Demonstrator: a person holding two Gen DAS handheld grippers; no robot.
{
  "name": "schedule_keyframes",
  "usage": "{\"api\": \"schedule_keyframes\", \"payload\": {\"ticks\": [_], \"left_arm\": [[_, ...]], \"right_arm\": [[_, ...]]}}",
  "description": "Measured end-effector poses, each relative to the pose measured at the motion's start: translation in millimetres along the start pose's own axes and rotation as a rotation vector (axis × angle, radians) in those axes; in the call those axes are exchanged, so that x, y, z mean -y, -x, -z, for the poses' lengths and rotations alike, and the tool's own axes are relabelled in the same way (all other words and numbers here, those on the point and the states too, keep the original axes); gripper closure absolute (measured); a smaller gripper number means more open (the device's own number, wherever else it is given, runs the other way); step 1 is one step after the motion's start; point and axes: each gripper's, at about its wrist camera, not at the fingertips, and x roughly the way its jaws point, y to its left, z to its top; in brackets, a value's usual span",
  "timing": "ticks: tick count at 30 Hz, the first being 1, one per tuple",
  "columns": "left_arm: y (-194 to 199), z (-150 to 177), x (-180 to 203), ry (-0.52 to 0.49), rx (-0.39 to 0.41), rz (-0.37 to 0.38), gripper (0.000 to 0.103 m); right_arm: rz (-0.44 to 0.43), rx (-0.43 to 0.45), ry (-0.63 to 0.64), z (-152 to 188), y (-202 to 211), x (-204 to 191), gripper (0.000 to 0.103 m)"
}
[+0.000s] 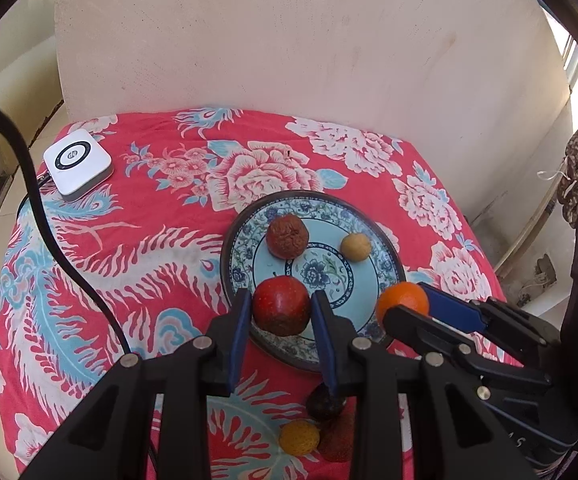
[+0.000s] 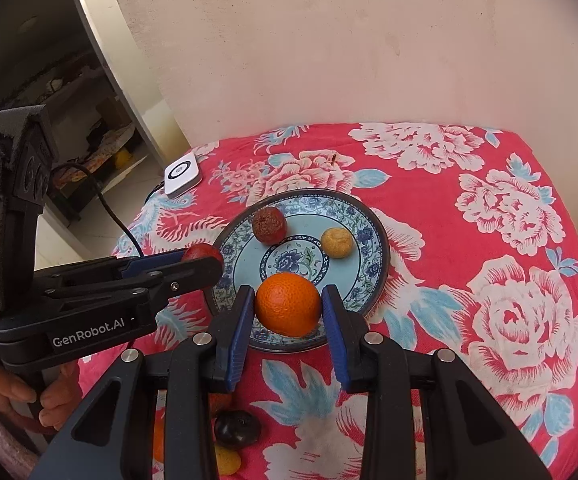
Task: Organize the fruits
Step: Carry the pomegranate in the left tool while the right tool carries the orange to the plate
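My left gripper (image 1: 281, 304) is shut on a red apple (image 1: 282, 305), held over the near left rim of a blue-patterned plate (image 1: 249, 220). My right gripper (image 2: 289, 304) is shut on an orange (image 2: 288, 304), held above the plate's (image 2: 373, 240) near edge. The orange (image 1: 403, 300) and right gripper (image 1: 413, 308) also show in the left wrist view, as the left gripper (image 2: 205, 260) and apple (image 2: 201, 251) do in the right. On the plate lie a wrinkled brown fruit (image 1: 288, 236) and a small yellow fruit (image 1: 355, 246).
A dark fruit (image 1: 323, 404), a yellow one (image 1: 299, 437) and a red one (image 1: 339, 440) lie on the red floral cloth (image 1: 129, 264) near me. A white square device (image 1: 78, 163) with a black cable (image 1: 49, 236) sits far left. A pale wall (image 1: 289, 40) stands behind.
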Motion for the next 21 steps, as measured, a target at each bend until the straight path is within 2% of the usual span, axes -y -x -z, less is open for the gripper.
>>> {"api": "schedule_keyframes", "payload": {"ticks": [21], "left_arm": [[-30, -14, 2, -0.026, 0.008, -0.024, 0.071]], "right_arm": [[0.033, -0.026, 0.023, -10, -32, 17, 0.067]]}}
